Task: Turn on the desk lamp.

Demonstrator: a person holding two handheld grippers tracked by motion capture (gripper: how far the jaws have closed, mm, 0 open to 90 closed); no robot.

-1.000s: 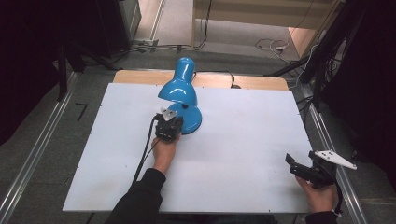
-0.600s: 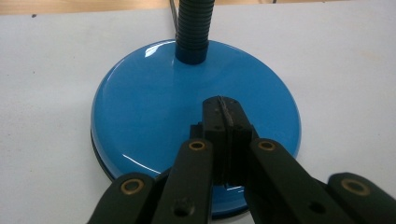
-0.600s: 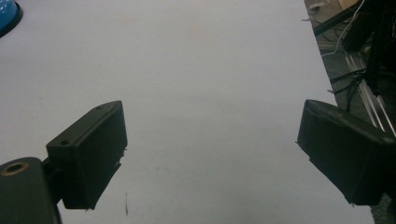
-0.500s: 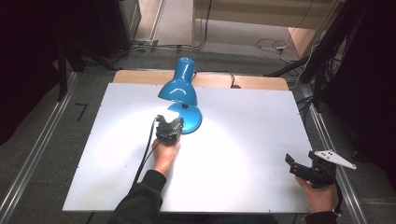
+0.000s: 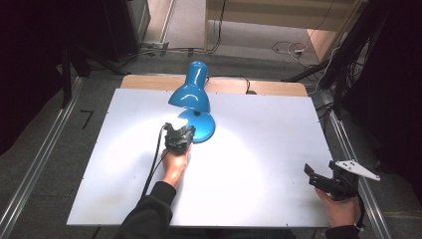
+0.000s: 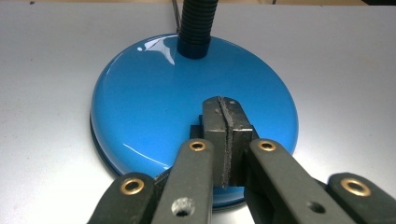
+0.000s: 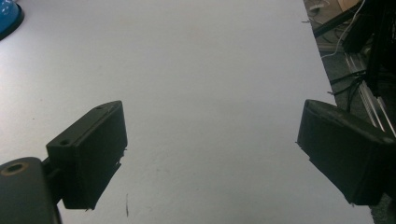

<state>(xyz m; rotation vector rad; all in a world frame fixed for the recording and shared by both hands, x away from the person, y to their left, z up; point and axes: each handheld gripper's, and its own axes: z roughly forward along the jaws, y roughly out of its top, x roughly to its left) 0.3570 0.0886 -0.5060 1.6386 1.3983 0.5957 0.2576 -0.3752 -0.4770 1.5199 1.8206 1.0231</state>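
Note:
A blue desk lamp (image 5: pixel 190 92) stands at the back middle of the white table (image 5: pixel 259 164), its round base (image 6: pixel 187 107) glossy and its black ribbed neck (image 6: pixel 196 23) rising from it. The lamp is lit and throws a bright patch on the table. My left gripper (image 5: pixel 178 135) is shut, its joined tips (image 6: pixel 228 122) resting over the near edge of the base with nothing between them. At the table's front right corner my right gripper (image 5: pixel 318 178) is open and empty, its fingers (image 7: pixel 93 149) spread wide above bare table.
A black cable (image 5: pixel 154 164) trails from the left gripper along the forearm. A wooden strip (image 5: pixel 278 87) runs behind the table. Metal rails (image 5: pixel 40 164) flank both sides, and the table's right edge (image 5: pixel 323 124) is close to the right gripper.
The lamp has come on: a bright patch of light now lies on the table around the base. The left gripper stays at the base; the right one has not moved.

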